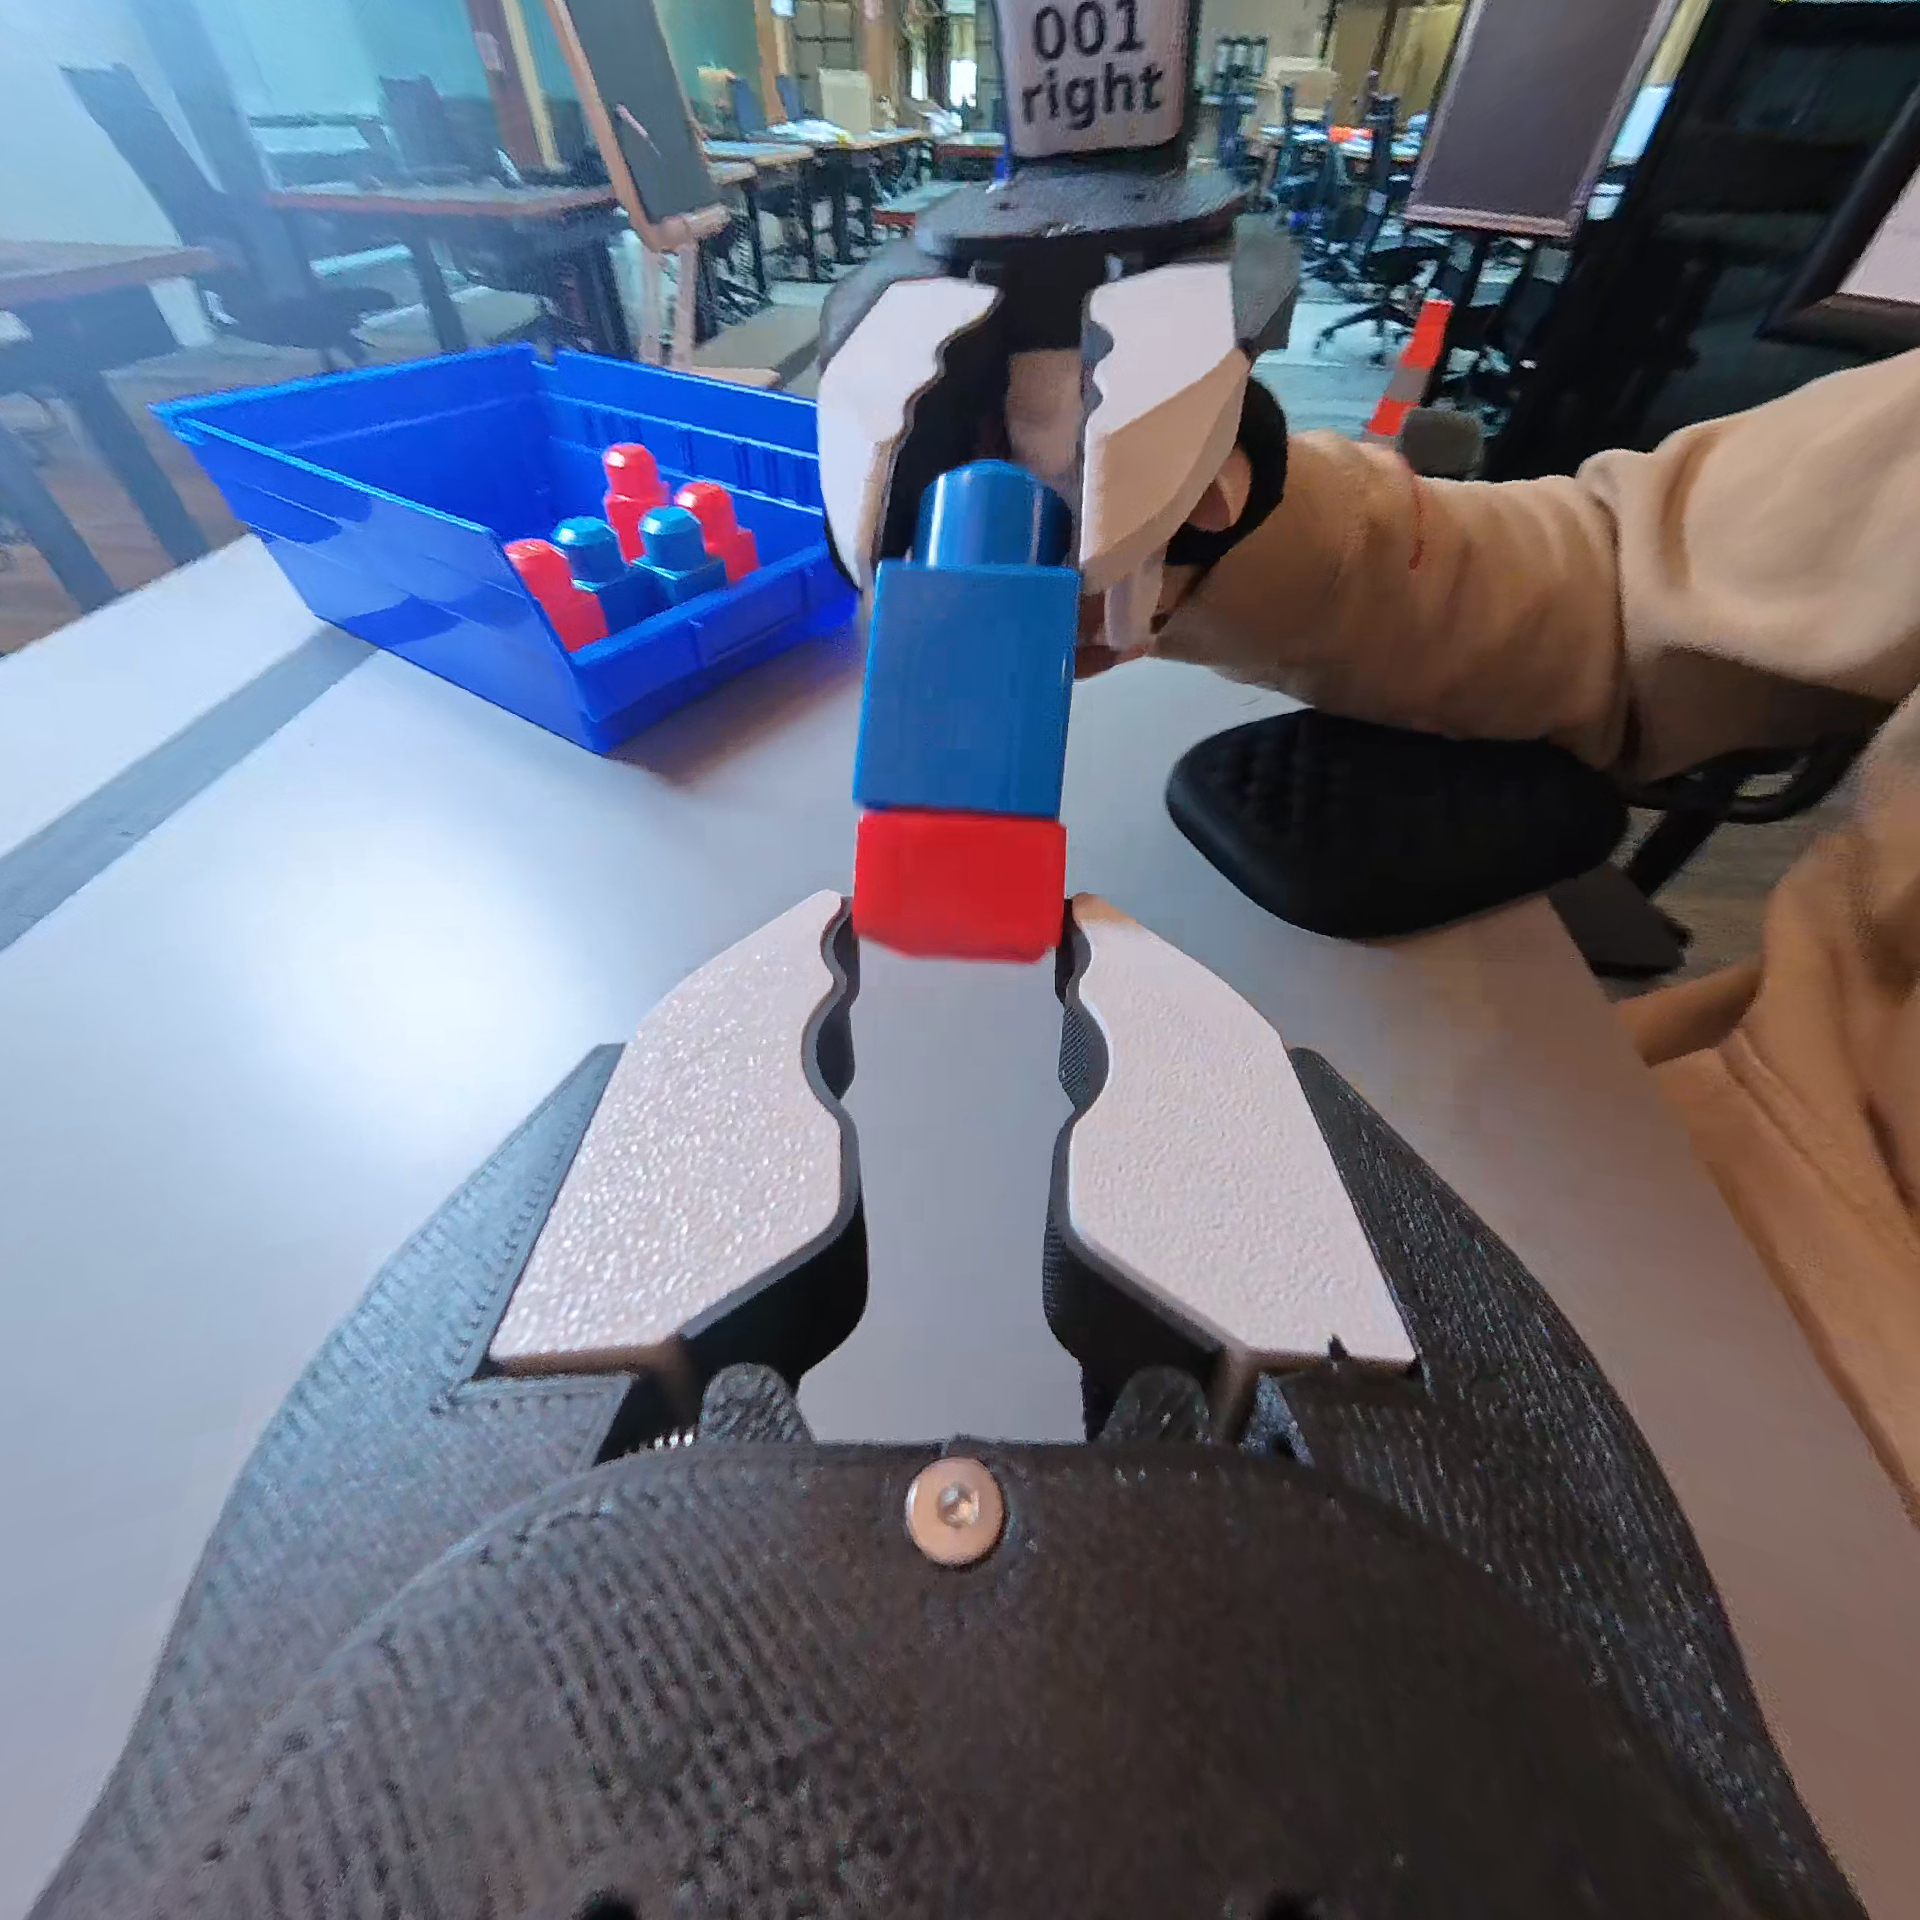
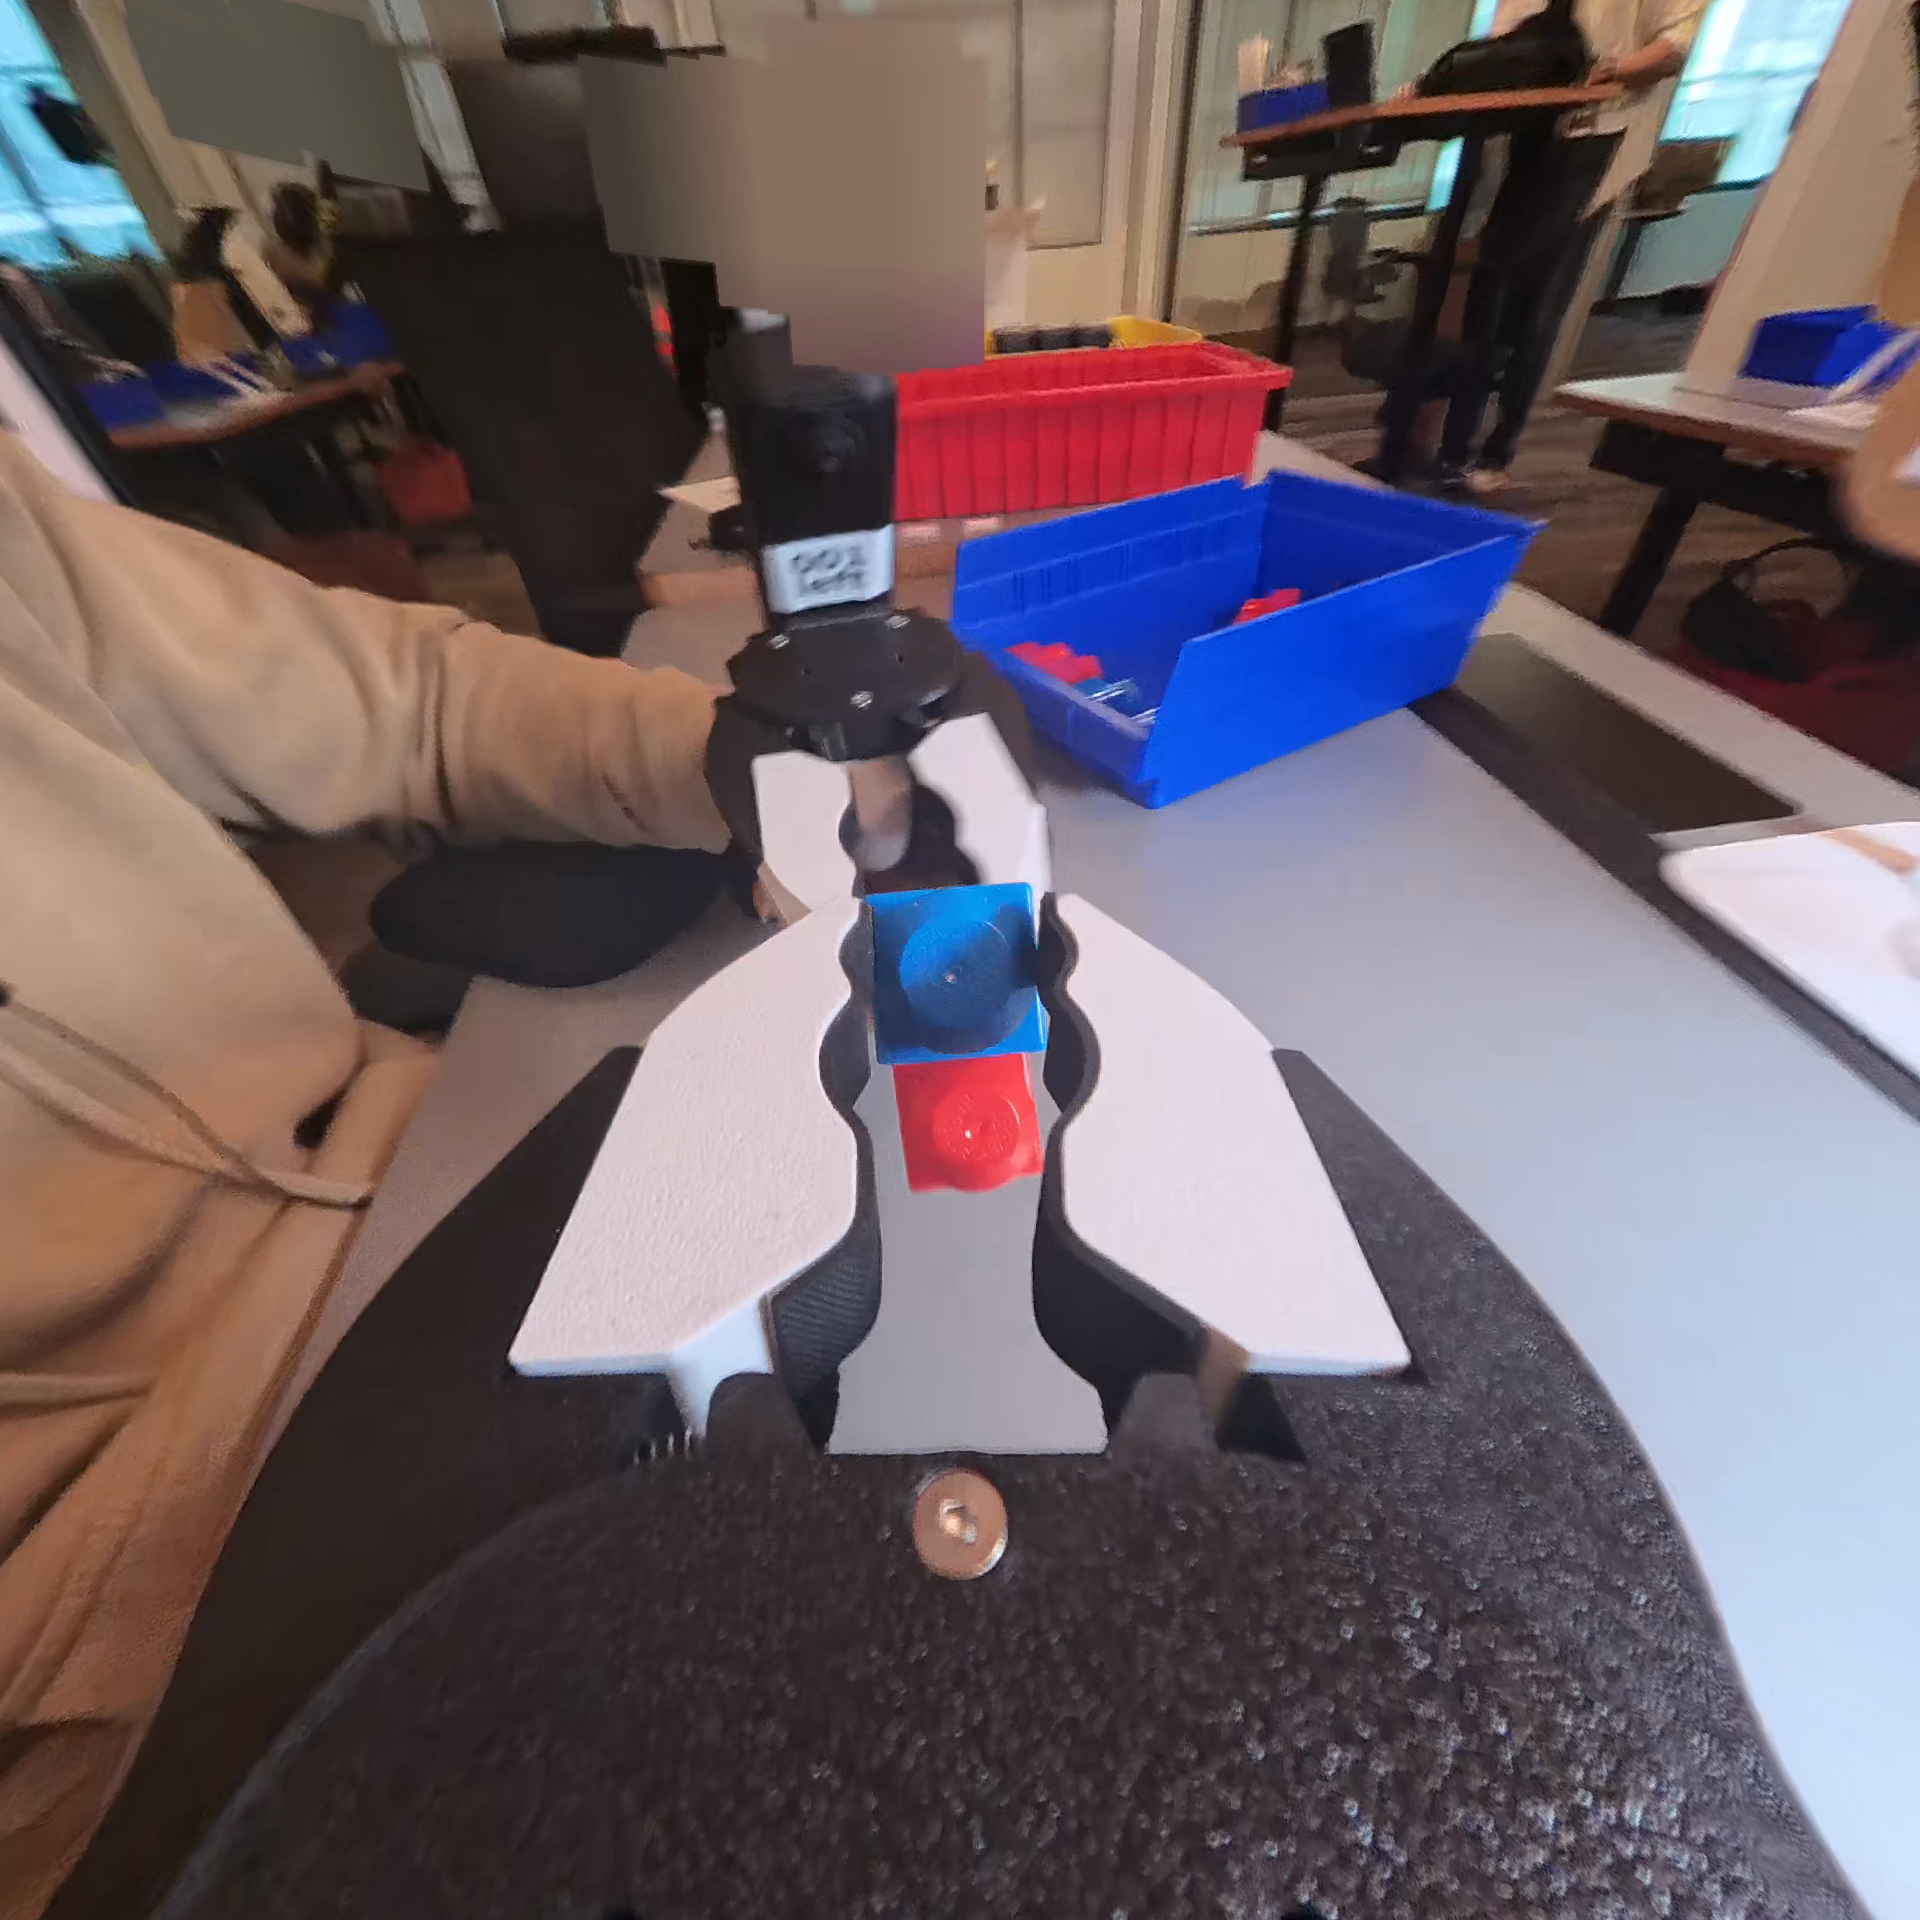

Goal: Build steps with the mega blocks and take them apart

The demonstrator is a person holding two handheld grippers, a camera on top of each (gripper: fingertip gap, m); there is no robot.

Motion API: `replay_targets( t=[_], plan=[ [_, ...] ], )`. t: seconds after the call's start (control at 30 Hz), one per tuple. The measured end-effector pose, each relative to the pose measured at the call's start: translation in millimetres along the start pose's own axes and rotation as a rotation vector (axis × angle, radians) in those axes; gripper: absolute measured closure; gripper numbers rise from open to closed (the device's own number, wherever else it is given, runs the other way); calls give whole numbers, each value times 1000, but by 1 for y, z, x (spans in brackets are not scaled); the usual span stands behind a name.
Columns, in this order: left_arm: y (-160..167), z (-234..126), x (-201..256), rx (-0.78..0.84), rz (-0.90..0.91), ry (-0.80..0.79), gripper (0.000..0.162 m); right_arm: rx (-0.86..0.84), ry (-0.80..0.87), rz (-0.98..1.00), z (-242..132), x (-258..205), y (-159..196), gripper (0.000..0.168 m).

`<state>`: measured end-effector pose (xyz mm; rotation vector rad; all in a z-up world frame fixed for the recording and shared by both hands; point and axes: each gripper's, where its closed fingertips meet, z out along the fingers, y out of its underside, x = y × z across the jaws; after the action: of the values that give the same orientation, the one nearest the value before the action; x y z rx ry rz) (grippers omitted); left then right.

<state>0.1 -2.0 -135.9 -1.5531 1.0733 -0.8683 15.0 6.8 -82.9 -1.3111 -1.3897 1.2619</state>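
A blue block sits stacked on a red block above the grey table. My left gripper is shut on the sides of the red block. My right gripper comes down from above and is shut on the top of the blue block. In the right wrist view my right gripper clamps the blue block. A free stud of the red block shows beside it like a step. The left gripper shows beyond them. I cannot tell whether the red block touches the table.
A blue bin with several red and blue blocks stands at the table's far left; it also shows in the right wrist view. A red crate stands behind. A black chair seat and a beige sleeve are at the right.
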Motion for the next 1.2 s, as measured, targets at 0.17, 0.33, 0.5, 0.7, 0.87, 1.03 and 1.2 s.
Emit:
replay_targets(
  t=[0.17,0.33,0.5,0.7,0.87,1.03,1.2],
  plan=[
    [-2,-11,-20,36,-2,-102,146,27,418,-15,-80,87,-52,138],
    [-4,-12,-28,59,-21,-138,153,-352,918,113,-186,237,-11,138],
    [-1,-16,-38,46,21,-227,162,-527,1095,443,-219,312,79,137],
    [-2,-28,-56,55,0,-299,162,-610,1068,577,-200,319,108,124],
    [-32,-86,-100,121,-3,-509,161,-412,1098,408,-200,311,51,116],
    [-49,-200,-174,173,-158,-799,150,-110,841,227,-142,235,-26,119],
    [-10,-311,-253,28,-353,-1068,132,-6,523,200,-55,125,-36,121]
  ],
)
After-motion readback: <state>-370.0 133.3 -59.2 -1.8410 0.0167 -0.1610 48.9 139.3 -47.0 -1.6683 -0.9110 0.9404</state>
